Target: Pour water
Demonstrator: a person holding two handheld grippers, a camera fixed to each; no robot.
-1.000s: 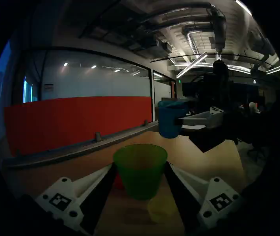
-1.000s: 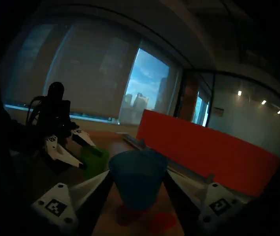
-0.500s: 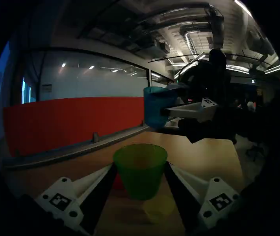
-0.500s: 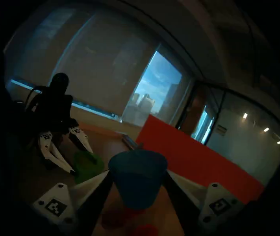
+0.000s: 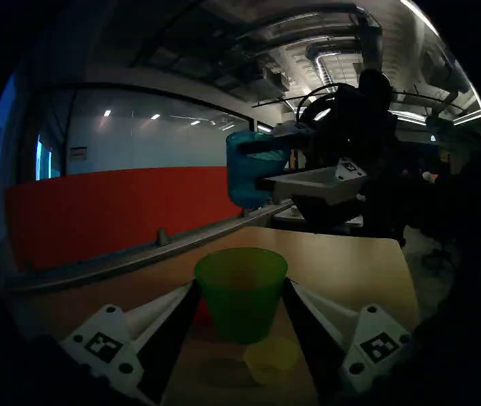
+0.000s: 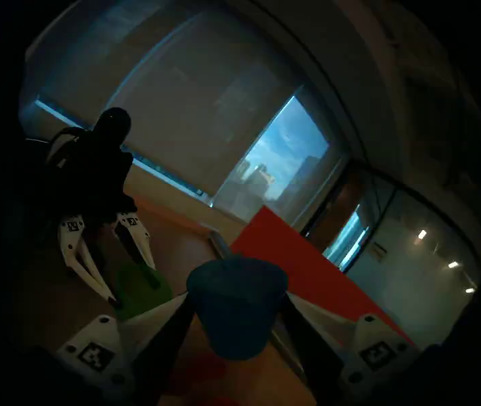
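Blue cup [image 5: 250, 169] has risen & swung closer to green cup [image 5: 241, 298].
Pre-pour, I reckon: R gripper [image 6: 237, 301] clamps blue, L gripper [image 5: 240, 287] clamps green over table [image 5: 348, 264]; next I centre blue above rim, tip.

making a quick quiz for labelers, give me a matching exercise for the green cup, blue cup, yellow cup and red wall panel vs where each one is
Things:
1. green cup
2. blue cup
3. yellow cup
4. red wall panel

Places:
a. raised above the table, held by the right gripper
b. beyond the table's far edge
c. held by the left gripper
d. standing on the table, free of both grippers

Pairs: 1-c, 2-a, 3-d, 4-b
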